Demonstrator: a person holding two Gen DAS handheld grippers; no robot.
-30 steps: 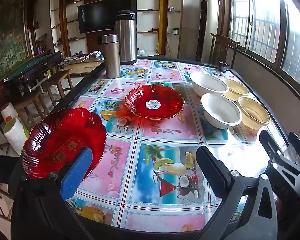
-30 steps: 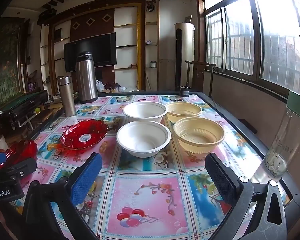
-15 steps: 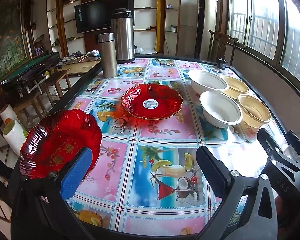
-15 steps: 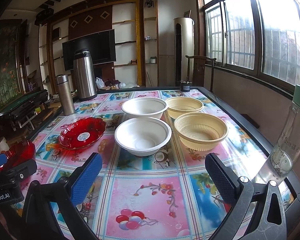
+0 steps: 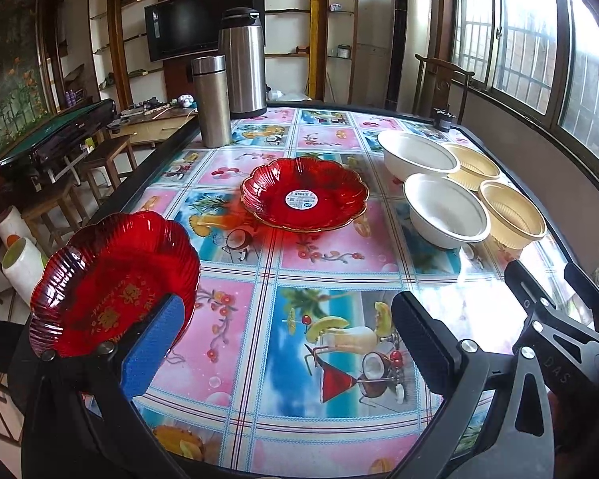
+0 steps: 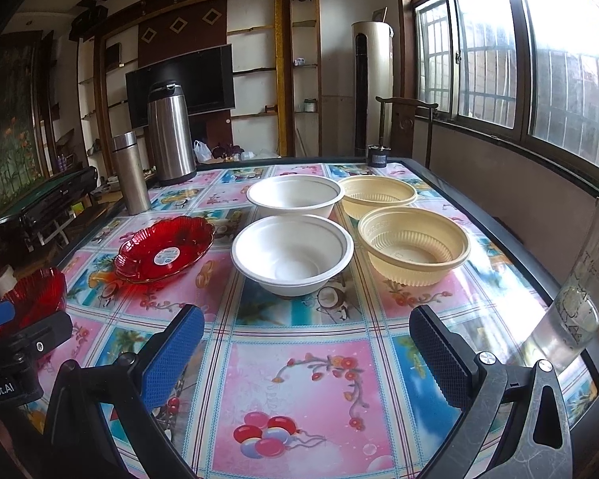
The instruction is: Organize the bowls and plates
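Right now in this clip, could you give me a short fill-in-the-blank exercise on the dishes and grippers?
1. The flat red scalloped glass plate carries a round ___ at its centre.
2. The white round bowls number ___.
3. The ribbed cream plastic bowls sit to the ___ of the white ones.
4. The right gripper is ___.

Missing: sticker; two; right; open

On the surface (image 6: 299, 379), the plate (image 6: 164, 253) lies left of the nearer bowl (image 6: 292, 253); another bowl (image 6: 293, 196) sits behind it, two more (image 6: 413, 244) right.
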